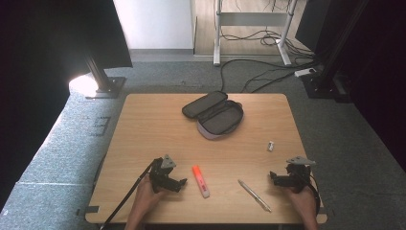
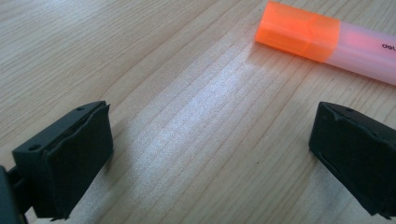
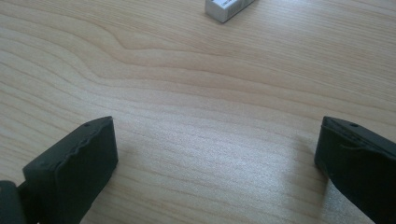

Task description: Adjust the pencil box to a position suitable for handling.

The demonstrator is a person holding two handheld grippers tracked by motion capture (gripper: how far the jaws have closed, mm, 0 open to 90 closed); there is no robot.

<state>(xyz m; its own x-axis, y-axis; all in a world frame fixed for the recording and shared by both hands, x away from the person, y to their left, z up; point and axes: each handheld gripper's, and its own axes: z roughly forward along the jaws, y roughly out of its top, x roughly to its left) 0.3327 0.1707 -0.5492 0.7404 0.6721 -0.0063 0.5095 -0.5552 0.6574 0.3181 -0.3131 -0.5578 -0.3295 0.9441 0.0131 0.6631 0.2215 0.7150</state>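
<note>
While your high view takes in the pencil case [image 1: 213, 115] and pen [image 1: 254, 195], your left gripper [image 2: 210, 154] view reveals the highlighter's [image 2: 327, 42] lettering. Both your left and right gripper [image 3: 217, 163] jaws stand spread wide, holding nothing.

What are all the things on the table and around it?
pencil case: one, black and grey, lying open at the far middle of the table
highlighter: one, orange and pale pink, near edge, beside the left gripper
pen: one, silvery, near edge, right of the highlighter
eraser: one, white, right side
table: one, light wood
cables: several, black, on the floor behind the table
left gripper: one, black, open, holding nothing
right gripper: one, black, open, holding nothing
</note>
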